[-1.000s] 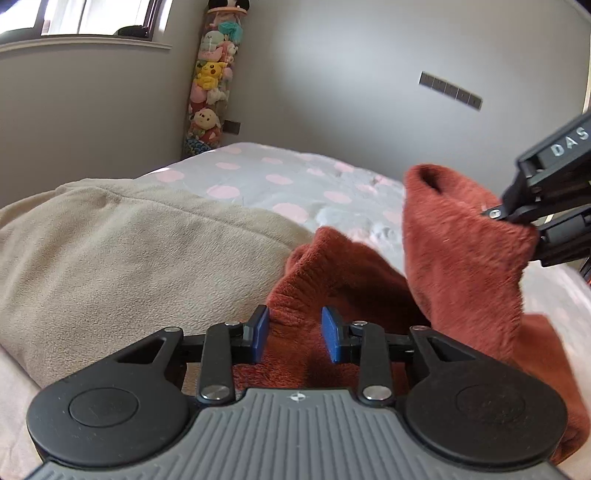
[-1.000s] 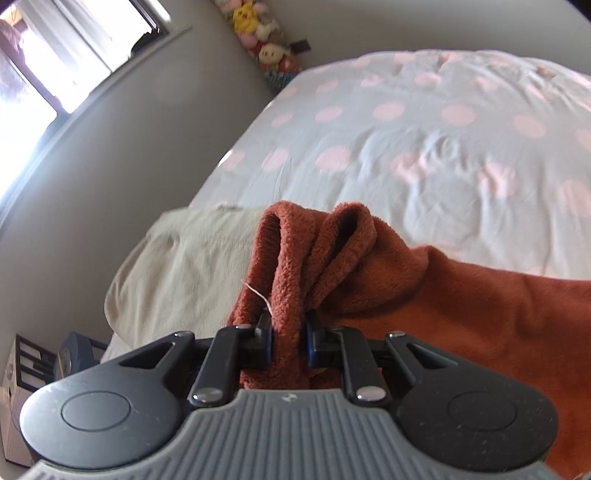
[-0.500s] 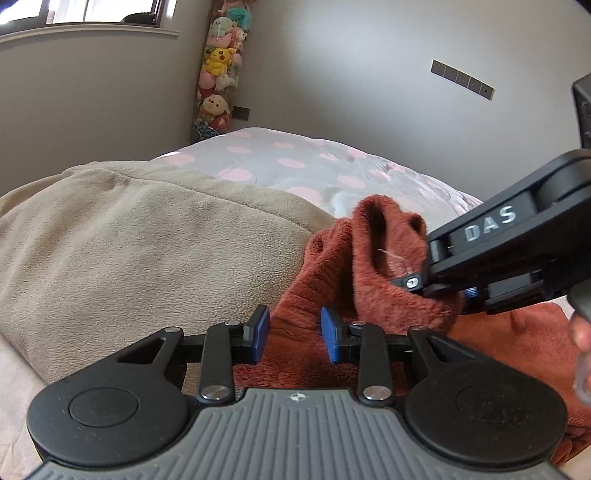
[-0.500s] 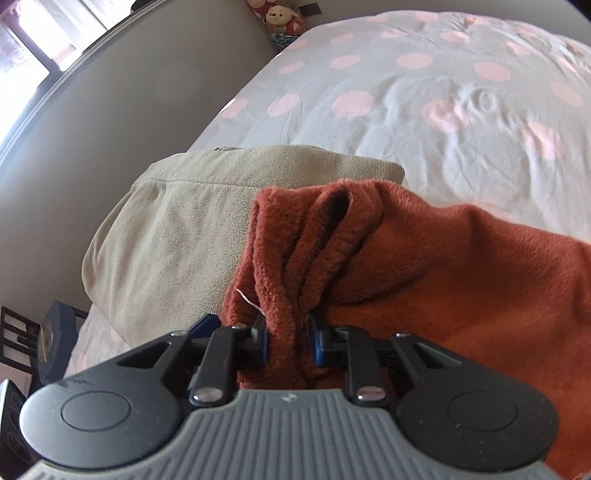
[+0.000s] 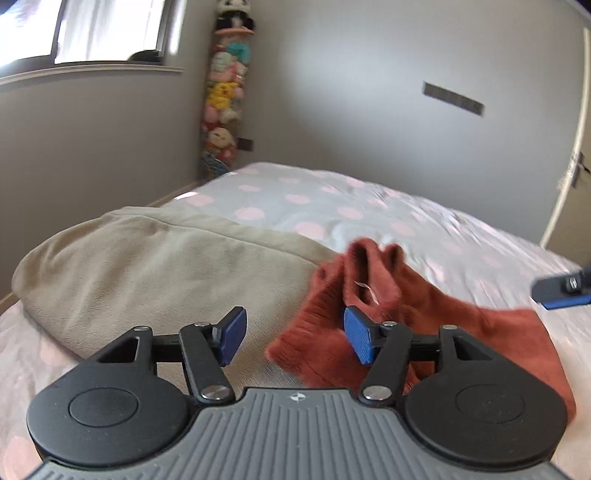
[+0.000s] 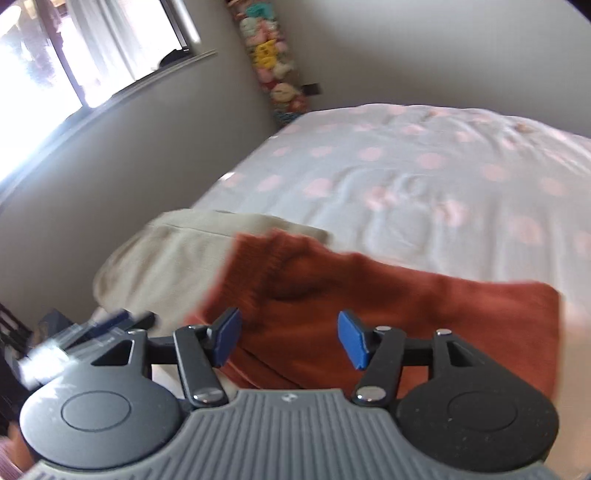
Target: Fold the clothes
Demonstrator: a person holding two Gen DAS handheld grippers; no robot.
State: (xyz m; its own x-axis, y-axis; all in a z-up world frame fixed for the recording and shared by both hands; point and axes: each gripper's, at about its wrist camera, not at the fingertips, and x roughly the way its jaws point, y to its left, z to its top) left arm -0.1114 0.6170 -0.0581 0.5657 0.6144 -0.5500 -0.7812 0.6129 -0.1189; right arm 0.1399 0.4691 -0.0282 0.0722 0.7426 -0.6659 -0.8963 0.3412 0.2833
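- Rust-red garment [image 5: 424, 314], plain, lower right of the frame.
- Beige blanket [image 5: 155, 266], plain, at left.
- Bedsheet [image 6: 424, 177] pale grey with pink dots.
- Gripper pads [image 5: 232, 334] blue.

A beige blanket [image 5: 155, 269] lies near left on the dotted bedspread [image 5: 332, 206]. Stacked plush toys [image 5: 225, 99] fill the far corner, right of a window [image 5: 92, 29].

Bedroom: polka-dot bed [image 5: 332, 206], stacked plush toys [image 5: 225, 99]
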